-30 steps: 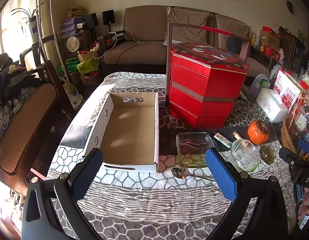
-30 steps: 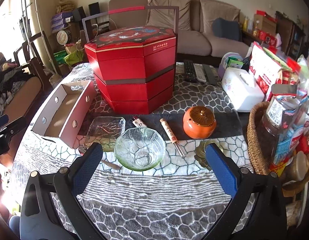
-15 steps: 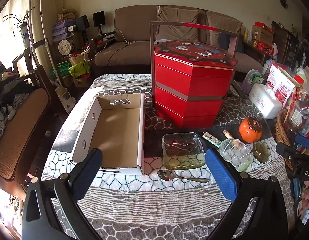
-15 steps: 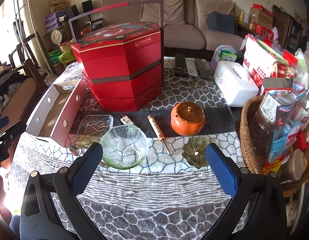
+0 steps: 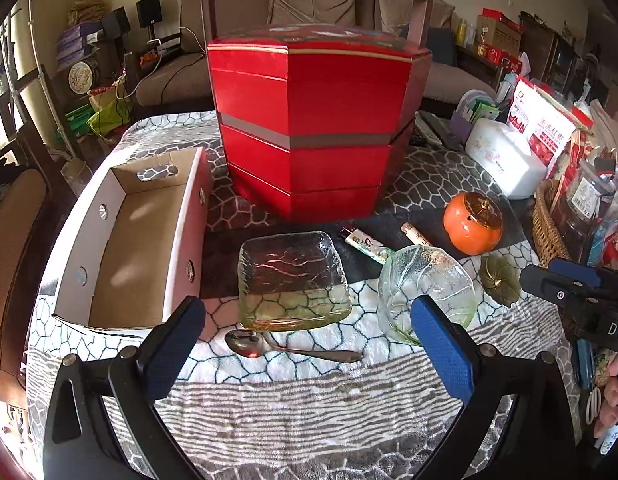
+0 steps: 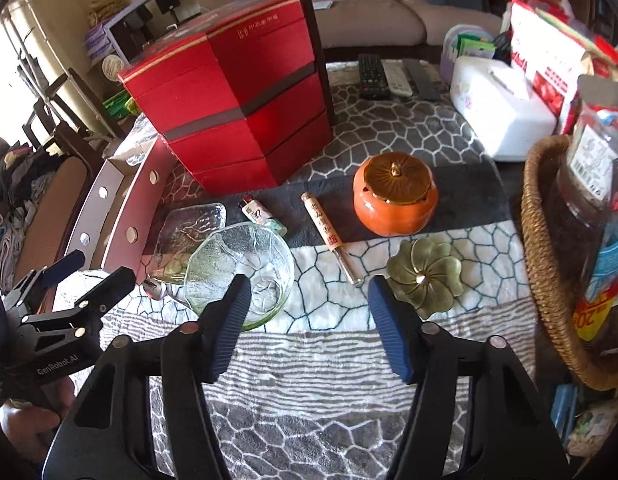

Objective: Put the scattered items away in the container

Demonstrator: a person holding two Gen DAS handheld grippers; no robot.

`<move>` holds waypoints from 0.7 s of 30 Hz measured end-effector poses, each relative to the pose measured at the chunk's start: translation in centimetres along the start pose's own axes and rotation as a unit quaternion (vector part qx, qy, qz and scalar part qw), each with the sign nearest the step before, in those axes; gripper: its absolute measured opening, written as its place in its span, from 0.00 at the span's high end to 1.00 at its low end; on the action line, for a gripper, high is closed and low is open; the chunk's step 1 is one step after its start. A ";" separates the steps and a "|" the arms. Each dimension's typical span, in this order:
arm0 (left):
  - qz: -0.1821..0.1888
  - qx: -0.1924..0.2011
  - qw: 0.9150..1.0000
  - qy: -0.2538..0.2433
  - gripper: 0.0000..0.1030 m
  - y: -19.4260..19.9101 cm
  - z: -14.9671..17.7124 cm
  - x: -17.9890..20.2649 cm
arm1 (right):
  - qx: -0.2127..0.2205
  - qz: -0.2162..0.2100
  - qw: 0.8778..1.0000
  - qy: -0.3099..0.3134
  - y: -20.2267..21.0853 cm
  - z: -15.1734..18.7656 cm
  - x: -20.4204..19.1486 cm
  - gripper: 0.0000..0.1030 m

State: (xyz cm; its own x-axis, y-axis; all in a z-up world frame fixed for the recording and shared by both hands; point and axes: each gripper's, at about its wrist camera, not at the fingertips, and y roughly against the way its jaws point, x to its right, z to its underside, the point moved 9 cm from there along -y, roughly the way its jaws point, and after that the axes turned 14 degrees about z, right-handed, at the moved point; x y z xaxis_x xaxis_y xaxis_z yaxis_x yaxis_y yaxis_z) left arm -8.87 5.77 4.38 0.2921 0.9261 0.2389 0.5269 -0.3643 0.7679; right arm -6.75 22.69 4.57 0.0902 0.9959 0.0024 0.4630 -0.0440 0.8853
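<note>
The left gripper point(image 5: 307, 344) is wide apart over the spoon point(image 5: 285, 350), low in the frame, and the right gripper point(image 6: 307, 320) has just been closing on nothing. The box point(image 5: 121, 240) waits at left. The glass bowl point(image 6: 239, 270) could slip or chip if pinched wrong.

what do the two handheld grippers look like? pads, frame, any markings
Both match: black angular frames with triangular cut-outs and silver pivot screws, each finger tipped with a ribbed blue pad. The left gripper shows white "GenRobot.AI" lettering in the right wrist view; the right gripper shows partial white "DA" lettering in the left wrist view. No cables or sleeves visible.
</note>
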 end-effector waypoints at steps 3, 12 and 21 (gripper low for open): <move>0.016 -0.022 1.000 0.011 0.07 -2.2 0.5 0.3 | -0.025 -0.008 1.000 -0.005 -2.3 0.3 -0.4 0.52; 0.025 -0.057 0.998 -0.002 0.35 -6.2 0.3 1.5 | -0.064 -0.003 0.998 -0.011 -6.5 -0.4 -1.5 0.61; 0.052 -0.090 0.995 -0.002 0.63 -8.4 1.5 2.6 | -0.081 -0.013 0.997 -0.002 -8.1 0.0 -3.4 0.91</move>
State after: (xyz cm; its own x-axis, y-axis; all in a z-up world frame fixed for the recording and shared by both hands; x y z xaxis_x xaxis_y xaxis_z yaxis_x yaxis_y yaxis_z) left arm -11.34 11.07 -2.39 0.3406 0.8836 0.3212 0.3415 -0.4346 0.8334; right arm -10.79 19.67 -2.58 0.0839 0.9962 -0.0240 0.3170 -0.0039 0.9484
